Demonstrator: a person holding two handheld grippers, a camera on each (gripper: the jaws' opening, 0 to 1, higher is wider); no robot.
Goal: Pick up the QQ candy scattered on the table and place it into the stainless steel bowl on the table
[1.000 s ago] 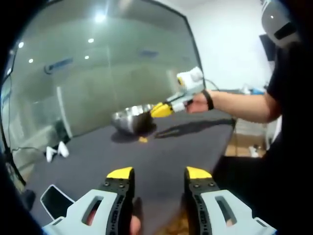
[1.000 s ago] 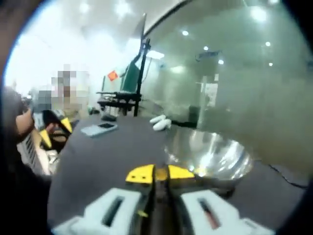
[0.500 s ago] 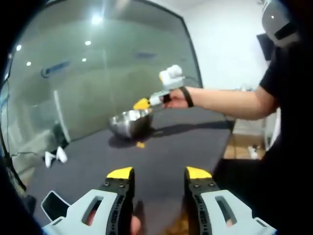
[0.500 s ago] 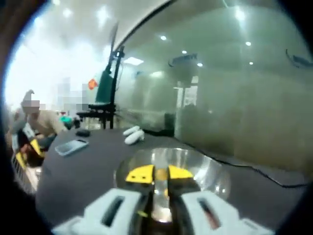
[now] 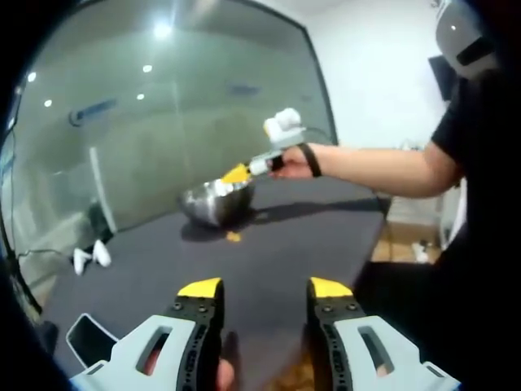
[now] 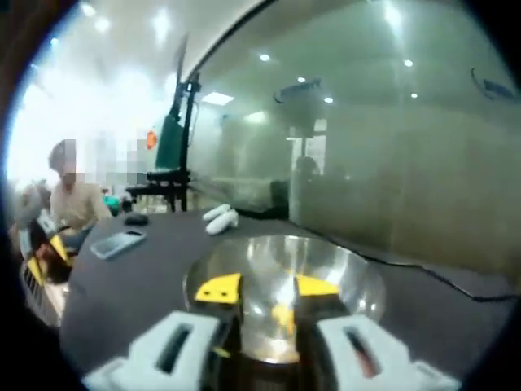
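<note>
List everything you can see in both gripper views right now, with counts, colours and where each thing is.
stainless steel bowl: one, silver, on the table under the right gripper.
QQ candy: one yellow piece on the table beside the bowl; one yellowish piece over the bowl between the right jaws.
table: one, dark grey.
phone: one, light, on the table.
white objects: two, on the table behind the bowl.
left gripper: yellow tips, open.
right gripper: yellow tips, open over the bowl.
</note>
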